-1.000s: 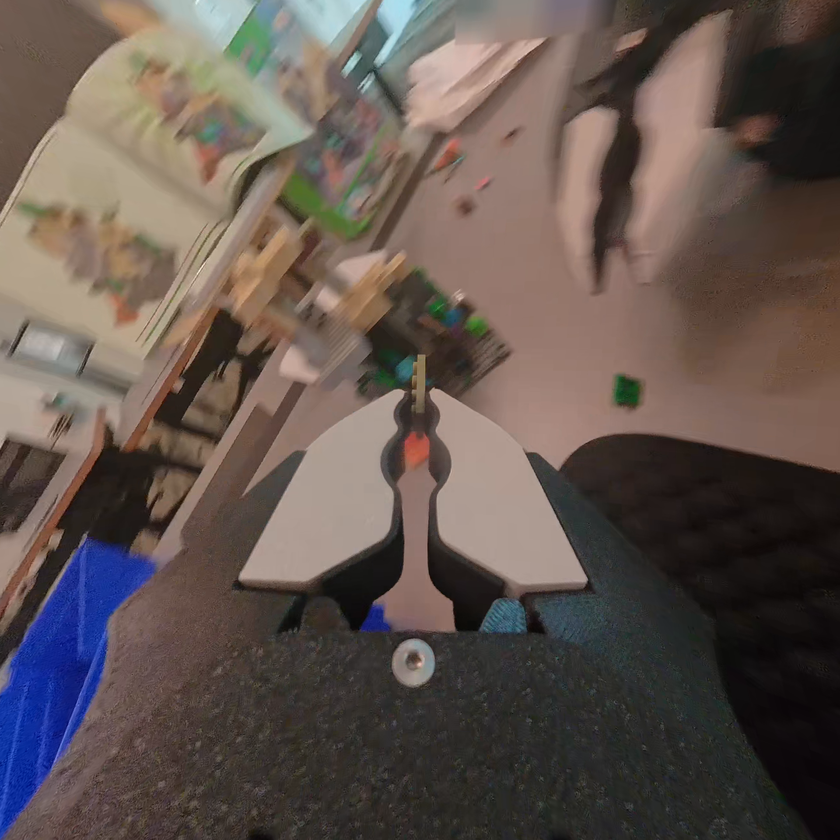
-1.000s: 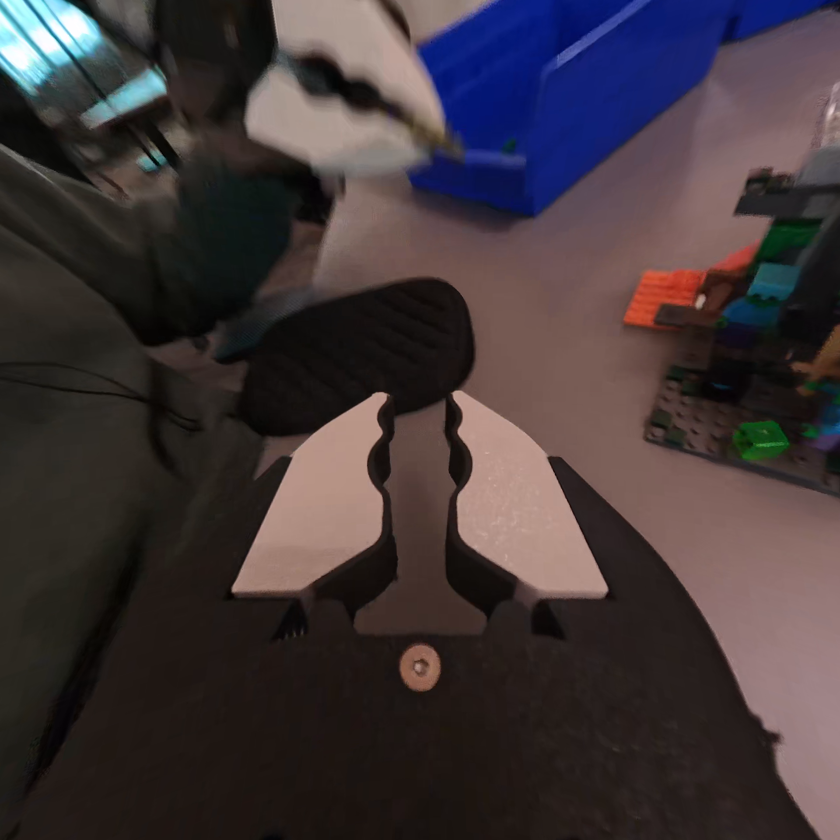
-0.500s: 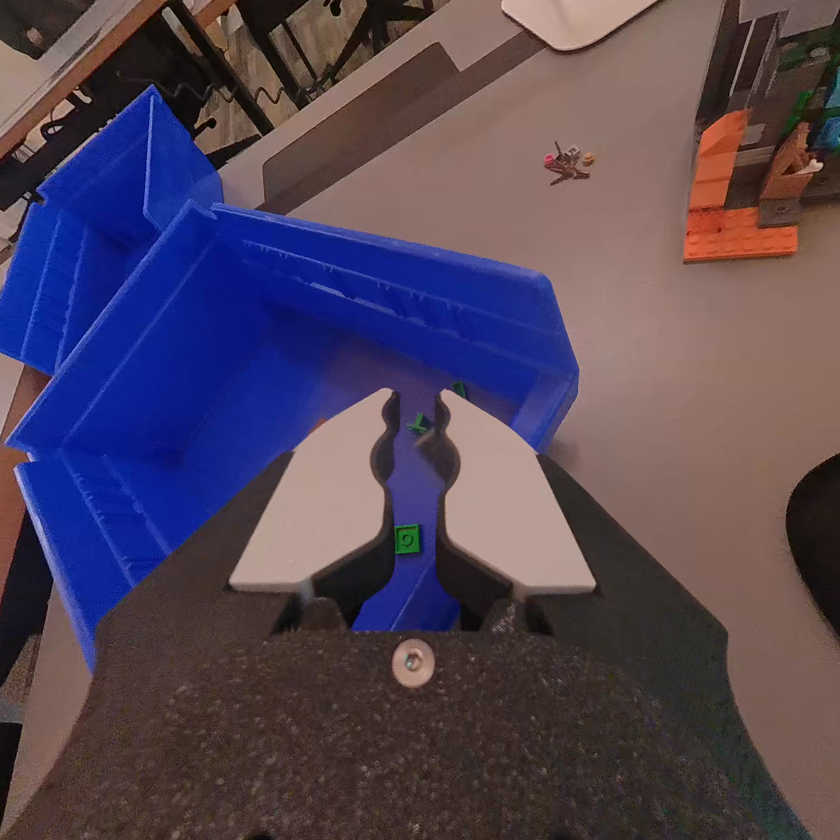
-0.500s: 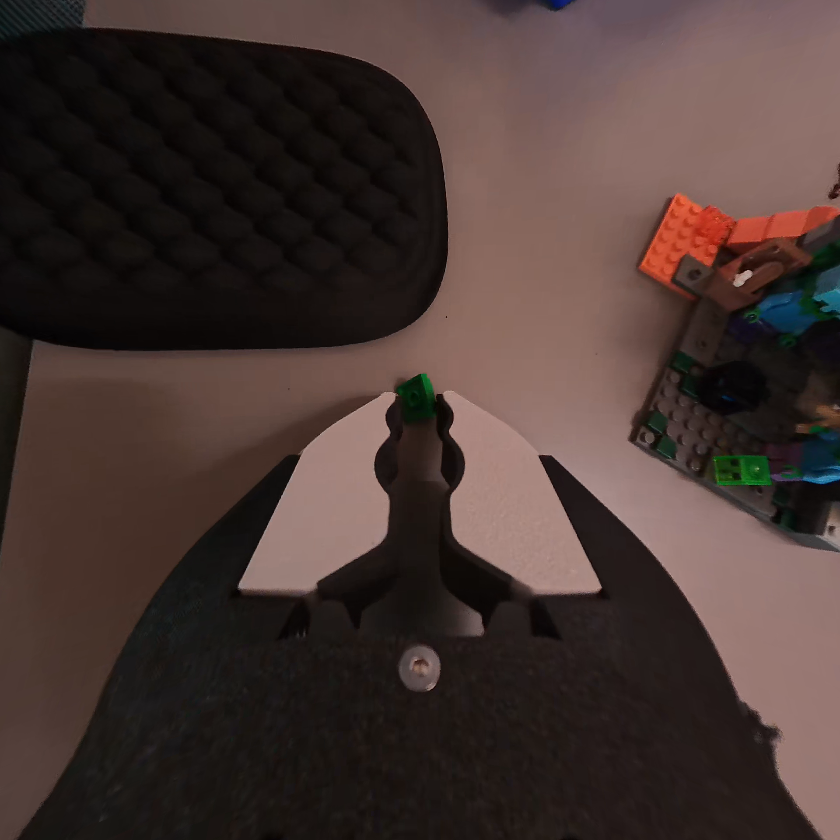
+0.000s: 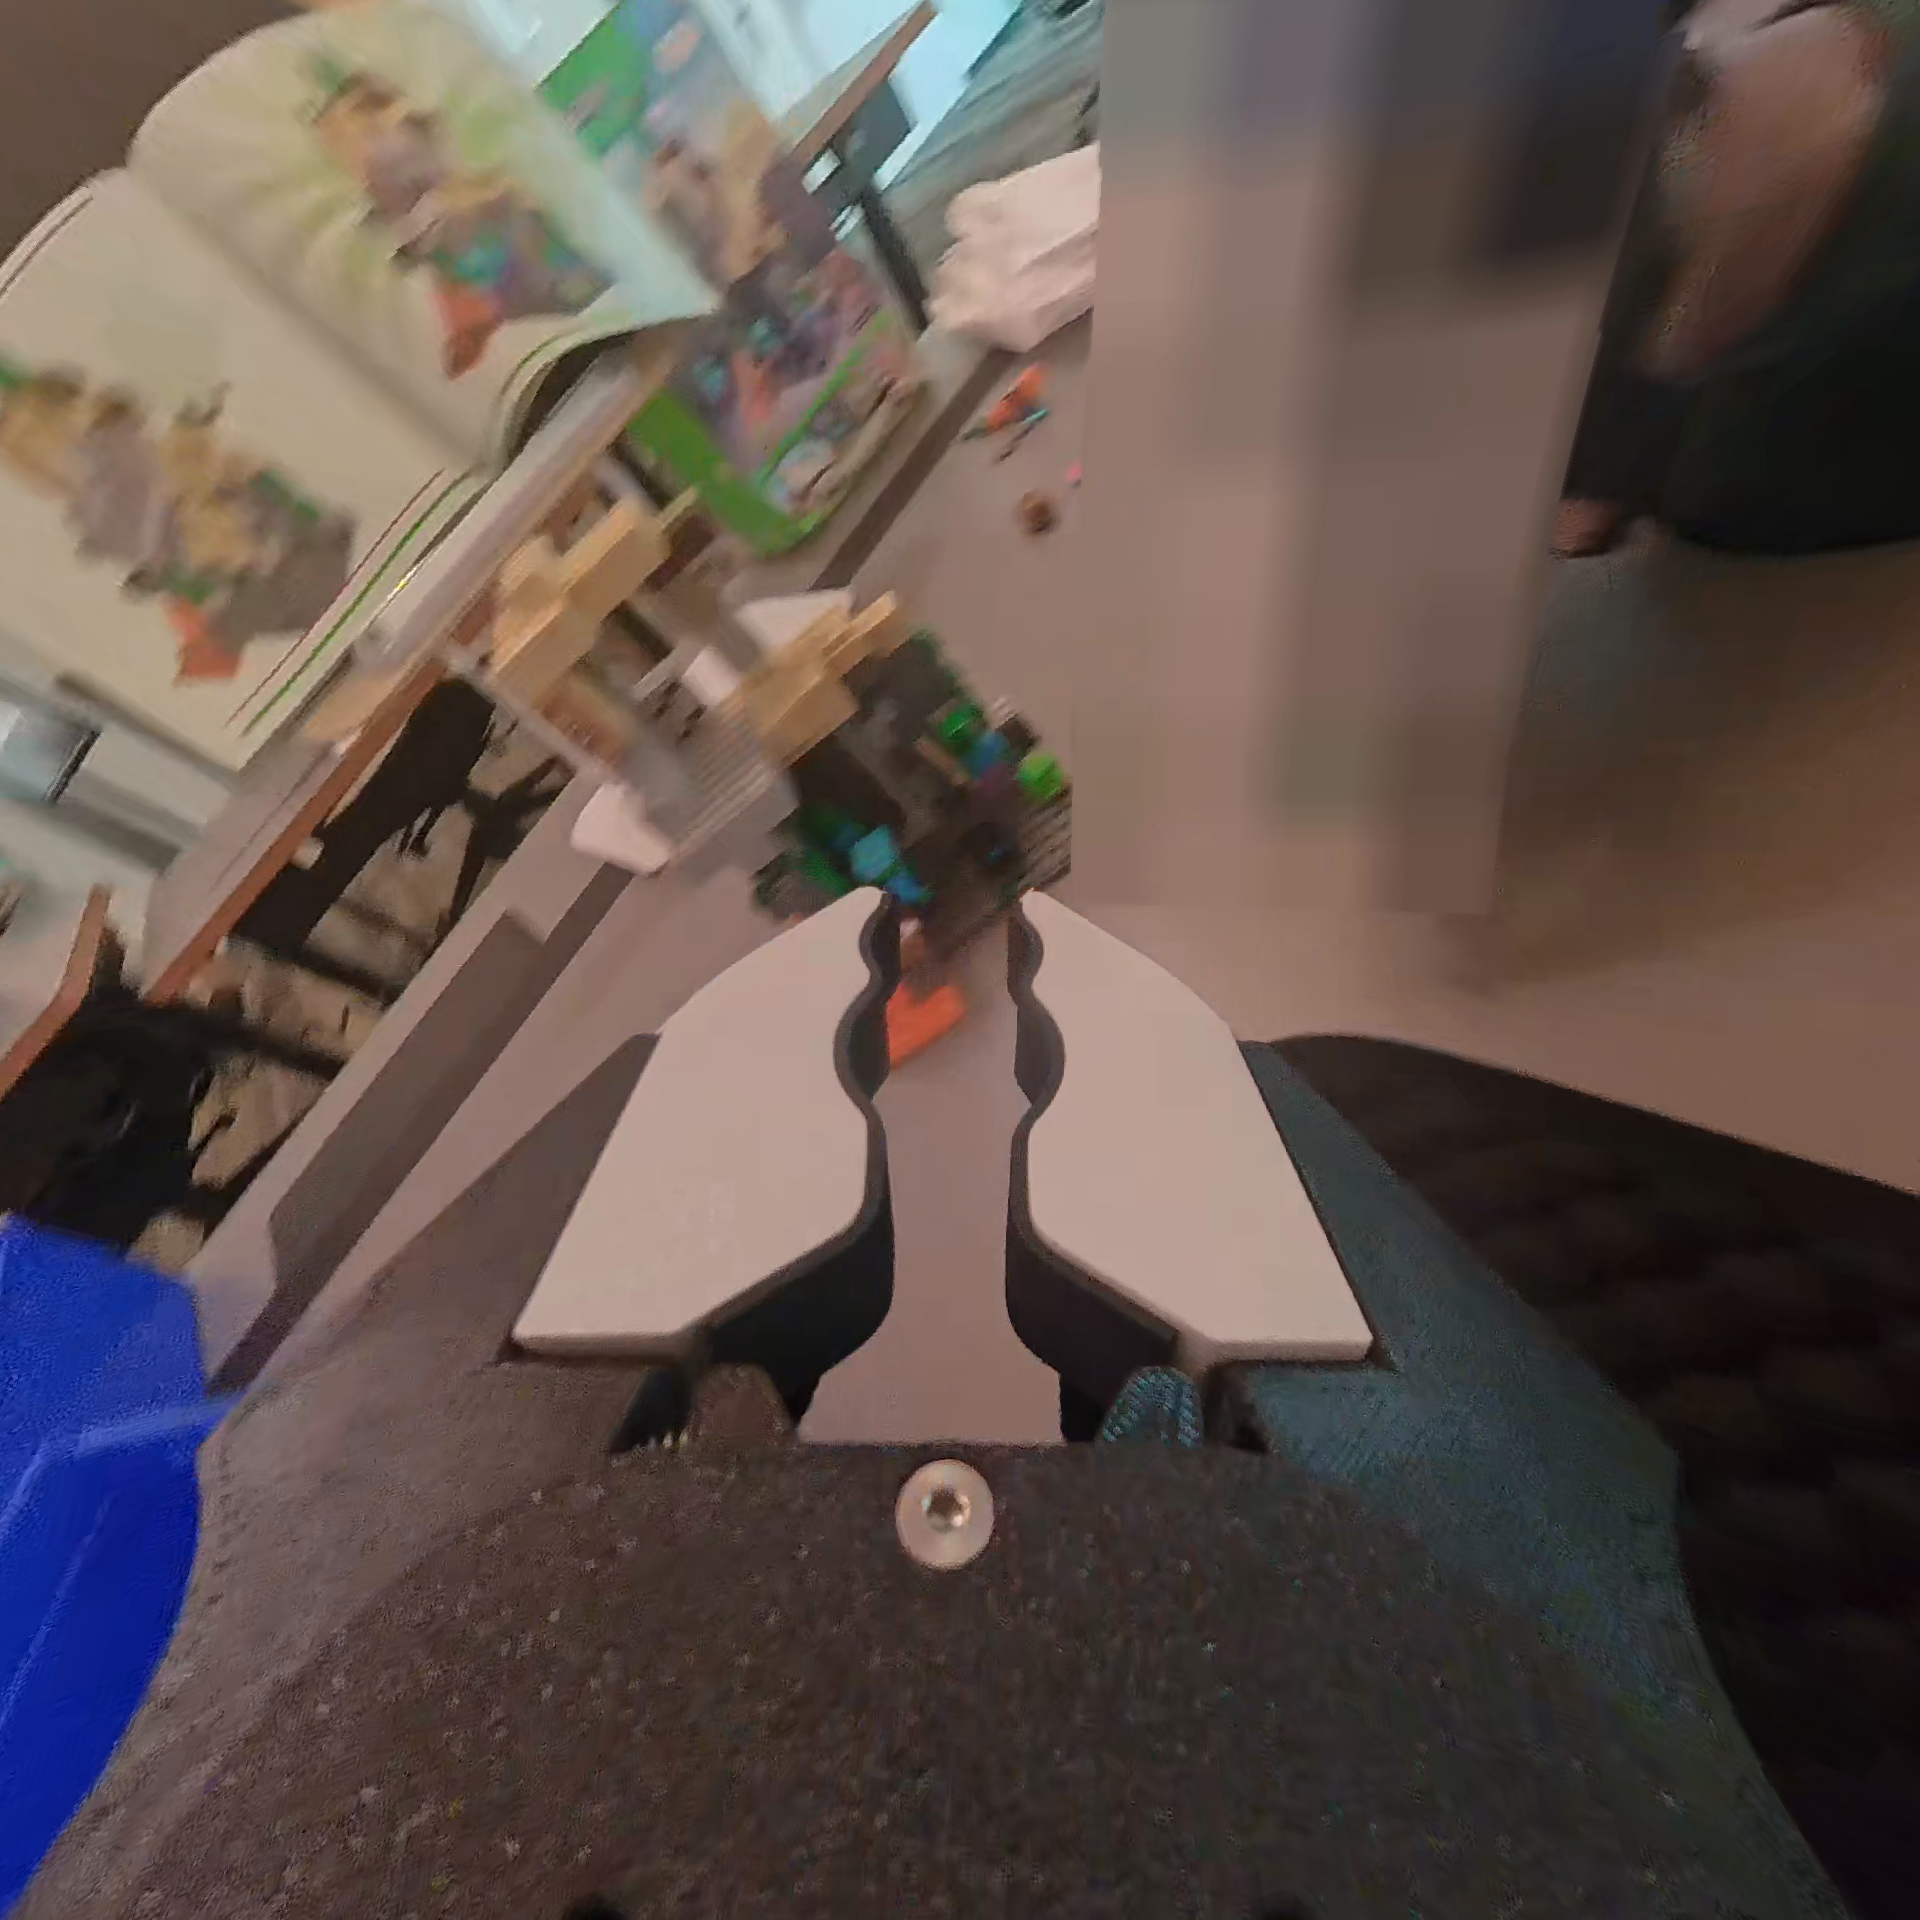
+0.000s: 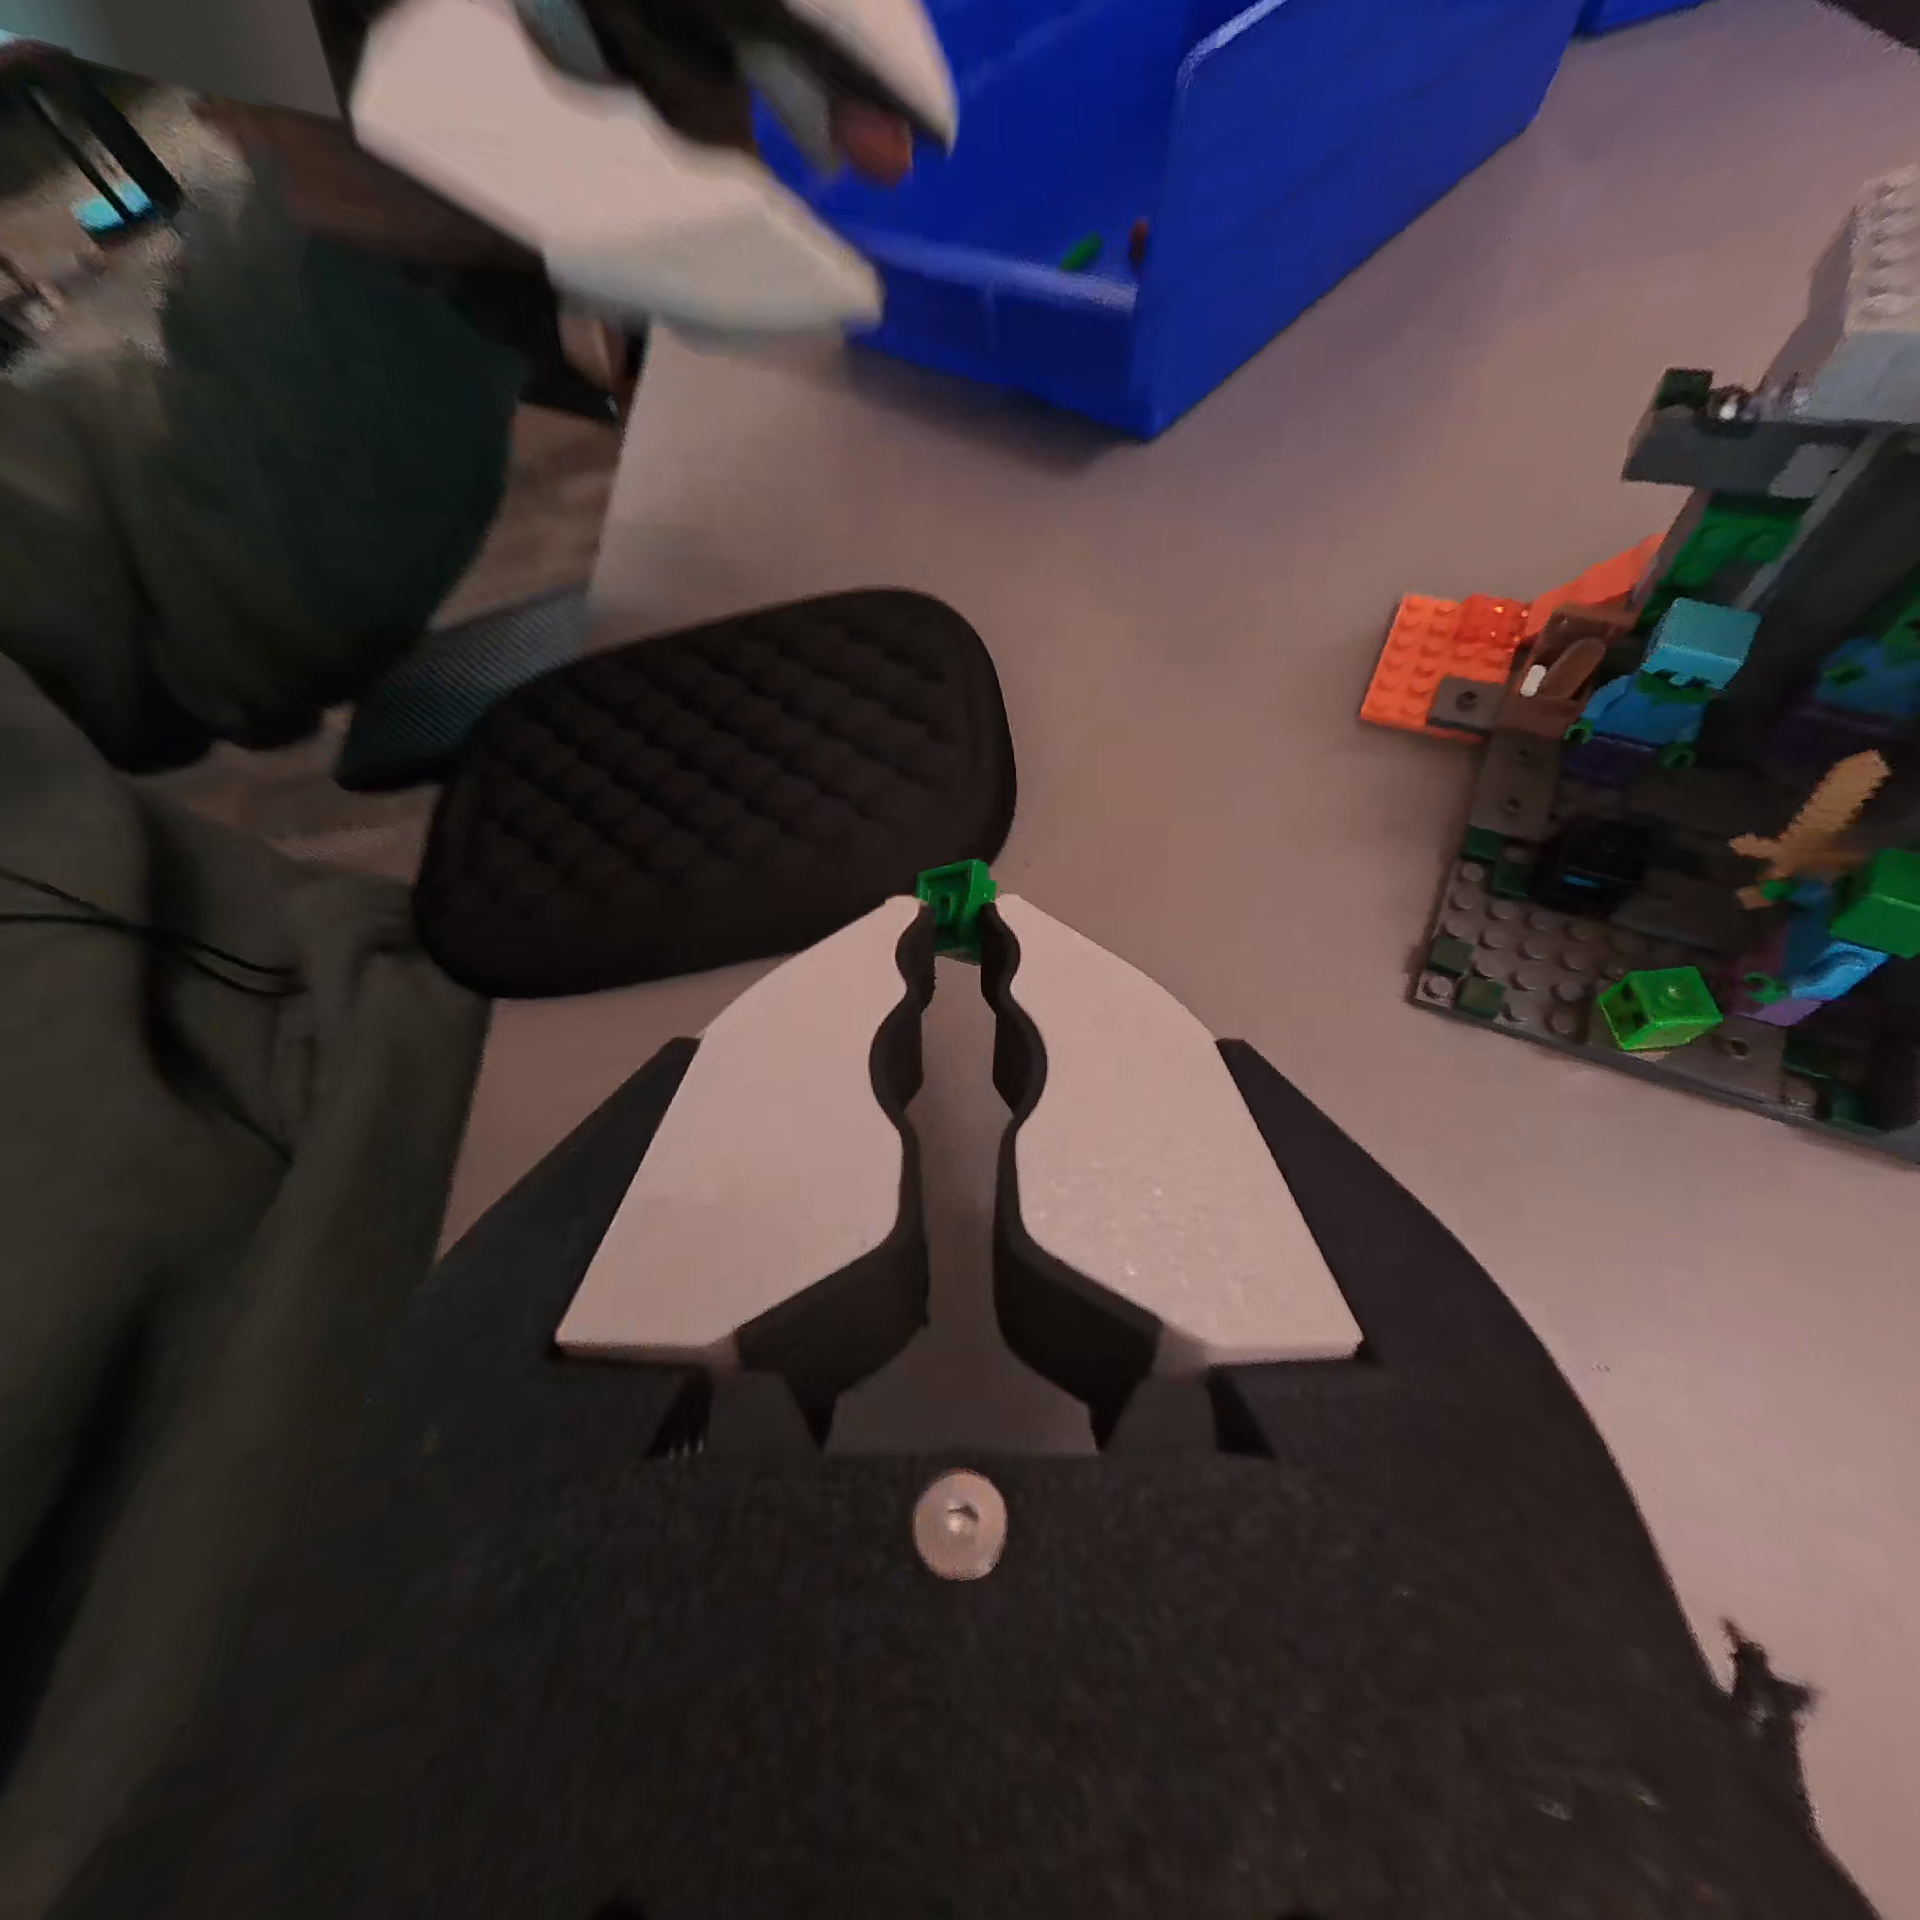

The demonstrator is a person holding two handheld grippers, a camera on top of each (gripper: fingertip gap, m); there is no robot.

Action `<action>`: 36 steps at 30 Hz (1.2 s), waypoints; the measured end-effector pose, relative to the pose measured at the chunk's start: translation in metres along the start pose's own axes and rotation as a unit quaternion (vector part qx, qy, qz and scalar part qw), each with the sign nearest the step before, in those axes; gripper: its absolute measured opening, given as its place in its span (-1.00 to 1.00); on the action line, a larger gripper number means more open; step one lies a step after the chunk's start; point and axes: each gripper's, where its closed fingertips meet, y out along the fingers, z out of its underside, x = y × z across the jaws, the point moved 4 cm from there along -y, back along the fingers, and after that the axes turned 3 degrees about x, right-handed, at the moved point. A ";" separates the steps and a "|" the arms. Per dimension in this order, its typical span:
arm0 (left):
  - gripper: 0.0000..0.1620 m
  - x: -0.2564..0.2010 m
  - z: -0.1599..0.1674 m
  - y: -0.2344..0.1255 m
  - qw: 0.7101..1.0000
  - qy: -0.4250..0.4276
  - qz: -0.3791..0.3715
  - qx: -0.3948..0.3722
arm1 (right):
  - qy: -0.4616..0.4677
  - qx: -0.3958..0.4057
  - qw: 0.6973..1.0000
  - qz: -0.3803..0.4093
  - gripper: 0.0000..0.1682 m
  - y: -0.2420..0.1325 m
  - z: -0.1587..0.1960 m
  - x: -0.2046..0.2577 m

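My right gripper (image 6: 956, 914) is shut on a small green brick (image 6: 954, 906) and holds it above the grey table, just in front of a black quilted pad (image 6: 717, 790). My left gripper (image 5: 948, 909) is open and empty, raised and pointing across the table toward a blurred brick model (image 5: 935, 800). The left gripper also shows blurred at the top left of the right wrist view (image 6: 665, 177), above a blue bin (image 6: 1195, 208). The brick model on its dark baseplate (image 6: 1704, 790) stands to the right of my right gripper.
An orange plate (image 6: 1439, 665) sits at the model's near corner. The blue bin holds a few small pieces and also shows in the left wrist view (image 5: 83, 1455). Blurred open booklets (image 5: 260, 364) and boxes stand at the back. A person's dark clothing (image 6: 156, 1039) fills the left. The left gripper's tips are roughly 11 cm from the right gripper's.
My left gripper swung up from over the blue bin to face the model, open and empty. My right gripper lifted the green brick off the table and tilted up.
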 end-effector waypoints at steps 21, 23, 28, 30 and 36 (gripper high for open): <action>-0.75 -0.073 -0.059 0.056 0.978 0.138 0.116 -0.103 | 0.093 -0.136 0.973 -0.162 -0.92 -0.032 -0.021 0.012; -0.78 -0.072 -0.060 0.054 0.978 0.143 0.109 -0.108 | 0.096 -0.140 0.971 -0.168 -0.91 -0.031 -0.022 0.014; -0.81 -0.073 -0.060 0.050 0.978 0.144 0.102 -0.109 | 0.100 -0.138 0.968 -0.184 -0.91 -0.030 -0.022 0.017; -0.82 -0.073 -0.059 0.050 0.979 0.142 0.098 -0.108 | 0.101 -0.139 0.968 -0.183 -0.91 -0.029 -0.021 0.018; -0.84 -0.071 -0.058 0.050 0.982 0.130 0.079 -0.111 | 0.110 -0.149 0.967 -0.175 -0.90 -0.028 -0.023 0.016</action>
